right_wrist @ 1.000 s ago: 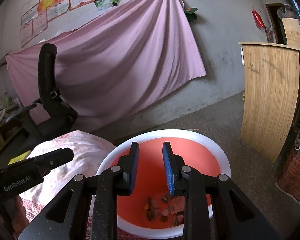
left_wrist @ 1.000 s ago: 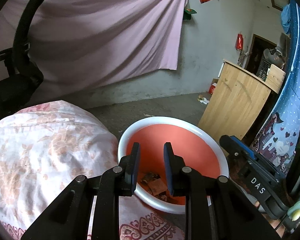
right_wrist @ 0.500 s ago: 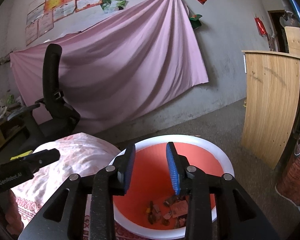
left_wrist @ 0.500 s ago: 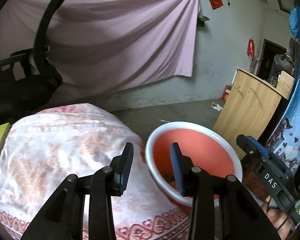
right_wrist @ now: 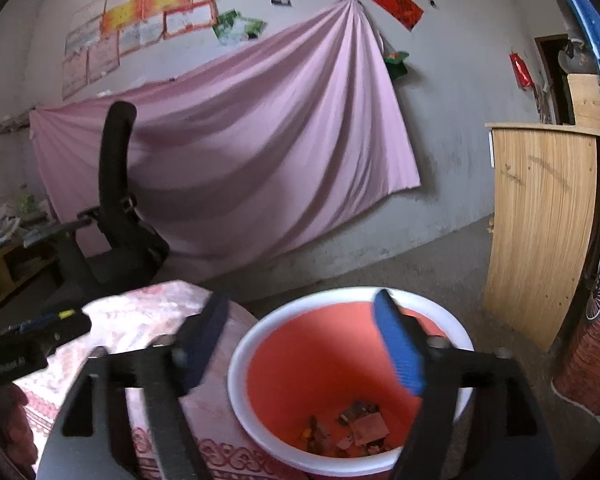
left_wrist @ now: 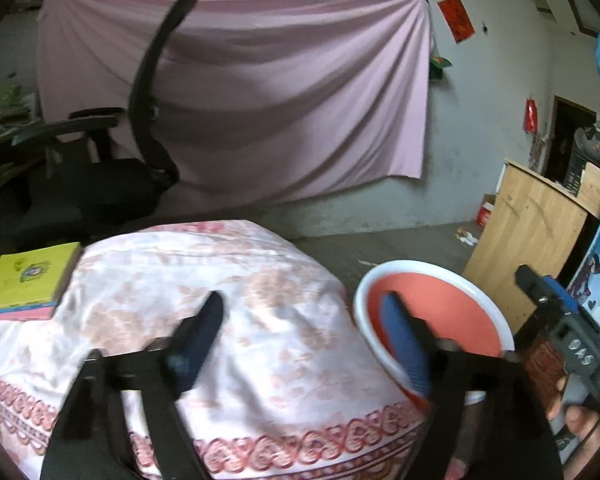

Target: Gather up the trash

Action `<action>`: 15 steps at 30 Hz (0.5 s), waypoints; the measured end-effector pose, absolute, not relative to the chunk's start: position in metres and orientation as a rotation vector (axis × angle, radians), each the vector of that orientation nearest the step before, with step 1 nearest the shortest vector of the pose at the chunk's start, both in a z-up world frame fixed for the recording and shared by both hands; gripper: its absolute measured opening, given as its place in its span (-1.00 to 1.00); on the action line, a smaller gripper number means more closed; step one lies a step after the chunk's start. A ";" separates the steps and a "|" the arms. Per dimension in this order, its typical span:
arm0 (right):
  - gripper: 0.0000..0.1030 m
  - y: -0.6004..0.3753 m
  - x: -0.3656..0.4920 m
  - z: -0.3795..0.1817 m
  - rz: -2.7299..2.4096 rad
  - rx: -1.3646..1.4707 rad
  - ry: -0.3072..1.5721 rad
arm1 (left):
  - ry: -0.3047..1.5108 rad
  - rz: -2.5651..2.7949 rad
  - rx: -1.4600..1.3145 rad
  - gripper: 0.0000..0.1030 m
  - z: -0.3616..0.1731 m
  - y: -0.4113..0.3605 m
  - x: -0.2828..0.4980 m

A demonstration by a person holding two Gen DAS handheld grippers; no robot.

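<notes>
A red basin with a white rim (right_wrist: 260, 334) stands beside the cloth-covered table; it also shows in the left wrist view (left_wrist: 440, 270). Several scraps of trash (right_wrist: 356, 426) lie at its bottom. My right gripper (right_wrist: 300, 340) is open and empty above the basin's near-left rim. My left gripper (left_wrist: 304, 340) is open and empty above the floral tablecloth (left_wrist: 228, 280), its right finger over the basin's left side. The right gripper's body (left_wrist: 564, 336) shows at the right of the left wrist view.
A yellow book (left_wrist: 28, 280) lies at the table's left edge. A black office chair (right_wrist: 116, 208) stands behind the table, before a pink wall sheet. A wooden cabinet (right_wrist: 540, 216) stands to the right of the basin.
Both grippers have opened wide from nearly closed. The left gripper has swung left from over the basin to over the tablecloth. The right gripper has drifted left and tilted up.
</notes>
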State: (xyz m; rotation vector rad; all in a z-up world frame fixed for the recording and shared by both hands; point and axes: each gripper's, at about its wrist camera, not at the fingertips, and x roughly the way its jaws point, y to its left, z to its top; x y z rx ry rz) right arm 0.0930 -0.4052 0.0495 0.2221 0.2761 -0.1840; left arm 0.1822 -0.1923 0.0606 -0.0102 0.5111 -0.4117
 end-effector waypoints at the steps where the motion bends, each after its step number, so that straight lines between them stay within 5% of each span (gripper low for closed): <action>1: 0.57 -0.402 0.090 0.052 -0.184 0.219 0.261 | 0.494 -0.399 -0.017 0.75 0.061 -0.187 0.179; 7: 0.78 -0.384 0.072 0.055 -0.191 0.195 0.226 | 0.440 -0.355 -0.047 0.86 0.062 -0.152 0.157; 9: 1.00 -0.378 0.065 0.054 -0.191 0.188 0.219 | 0.429 -0.345 -0.054 0.86 0.060 -0.141 0.148; 15: 1.00 -0.344 0.040 0.051 -0.167 0.131 0.188 | 0.385 -0.324 -0.041 0.87 0.056 -0.115 0.117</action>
